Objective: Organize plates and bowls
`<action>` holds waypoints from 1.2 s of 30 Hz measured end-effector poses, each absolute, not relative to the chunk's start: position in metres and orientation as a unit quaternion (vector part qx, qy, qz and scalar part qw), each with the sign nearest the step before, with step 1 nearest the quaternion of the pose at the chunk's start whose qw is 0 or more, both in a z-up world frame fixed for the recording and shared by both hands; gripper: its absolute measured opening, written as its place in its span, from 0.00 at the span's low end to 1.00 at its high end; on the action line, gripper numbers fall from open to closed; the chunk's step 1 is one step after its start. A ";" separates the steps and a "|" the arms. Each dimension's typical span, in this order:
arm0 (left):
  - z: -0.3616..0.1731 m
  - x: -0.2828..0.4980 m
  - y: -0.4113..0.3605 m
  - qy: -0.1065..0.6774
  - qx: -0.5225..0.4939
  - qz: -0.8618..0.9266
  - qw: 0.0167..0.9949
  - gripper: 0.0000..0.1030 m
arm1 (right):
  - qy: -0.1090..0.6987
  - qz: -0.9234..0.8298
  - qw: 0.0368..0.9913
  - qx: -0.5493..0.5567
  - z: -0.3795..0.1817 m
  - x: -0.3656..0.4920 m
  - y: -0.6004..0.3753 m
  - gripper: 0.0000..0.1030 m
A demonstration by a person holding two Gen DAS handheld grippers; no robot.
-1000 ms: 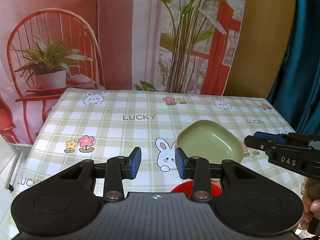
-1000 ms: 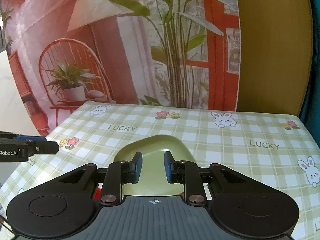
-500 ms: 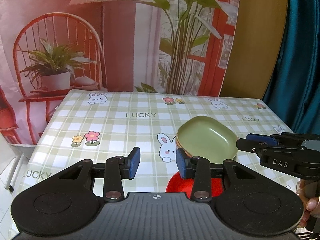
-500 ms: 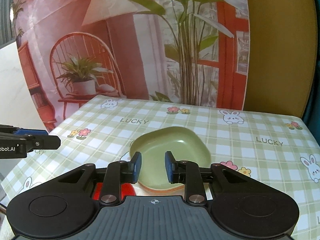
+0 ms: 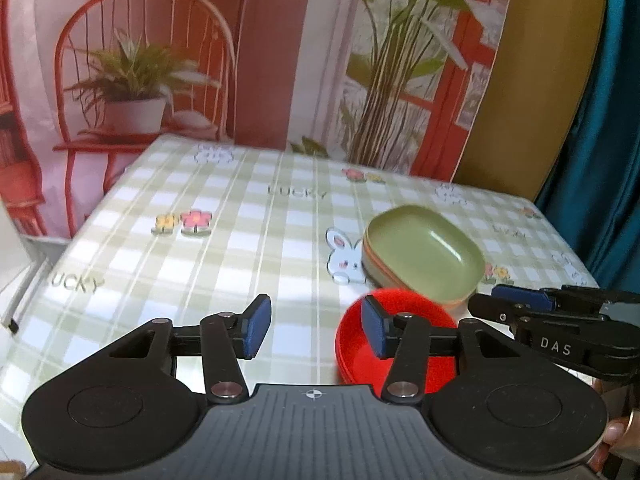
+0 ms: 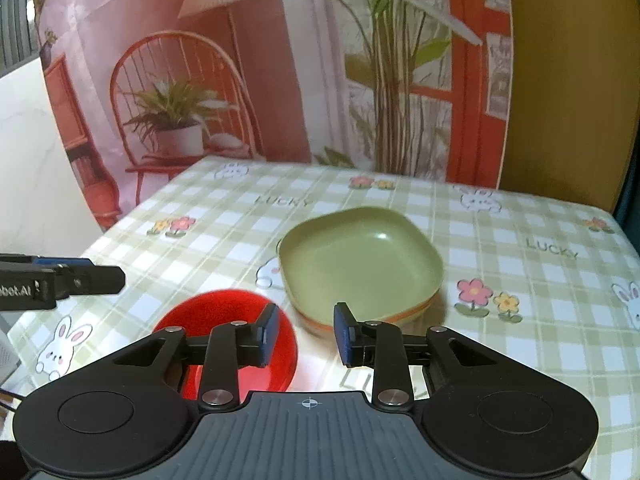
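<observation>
My left gripper (image 5: 314, 330) hangs over the checked green-and-white tablecloth with rabbits and flowers (image 5: 224, 264), its jaws opening with nothing between them; one blue pad (image 5: 374, 332) overlaps the round, shallow red plastic bowl (image 5: 400, 312) in view only. My right gripper (image 6: 306, 334) likewise has its jaws opening, a narrower gap, empty. From the right wrist view the red bowl (image 6: 224, 320) lies at about 10 o'clock of my right fingertips, and the stack of squarish rounded-corner dishes, pale green on top with an orange rim showing beneath (image 6: 360, 268), sits at 12 to 1 o'clock, just beside the bowl. The two appear nearly touching; I cannot tell whether they do. By my judgement these are light, stiff, smooth plastic pieces: unlikely to break, but glossy enough to slide on the cloth or slip from the pads. The thin upright rim is the place to pinch, one pad inside and one outside the wall, on the near edge, keeping the dish level so the stack beneath does not shift.
</observation>
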State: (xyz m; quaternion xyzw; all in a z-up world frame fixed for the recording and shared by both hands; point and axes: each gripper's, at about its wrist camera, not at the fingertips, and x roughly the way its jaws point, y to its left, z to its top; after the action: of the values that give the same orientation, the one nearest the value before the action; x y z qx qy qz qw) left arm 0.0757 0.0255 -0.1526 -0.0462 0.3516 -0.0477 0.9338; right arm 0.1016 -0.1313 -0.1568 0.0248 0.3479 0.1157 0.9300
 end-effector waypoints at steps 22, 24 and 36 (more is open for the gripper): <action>-0.190 0.083 0.011 0.397 -0.032 -0.056 0.915 0.51 | 0.400 0.123 0.908 0.028 -0.193 0.110 -0.123 0.28; -0.194 0.084 0.010 0.402 -0.034 -0.060 0.913 0.51 | 0.406 0.124 0.905 0.030 -0.197 0.111 -0.123 0.28; -0.214 0.089 0.006 0.418 -0.054 -0.080 0.903 0.39 | 0.415 0.147 0.897 0.053 -0.204 0.114 -0.121 0.24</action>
State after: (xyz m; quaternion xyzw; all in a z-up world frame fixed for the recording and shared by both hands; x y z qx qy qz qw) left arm 0.0894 0.0062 -0.2138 -0.0542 0.4182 -0.0795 0.9032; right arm 0.1136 -0.1214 -0.2041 0.0531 0.4145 0.1470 0.8965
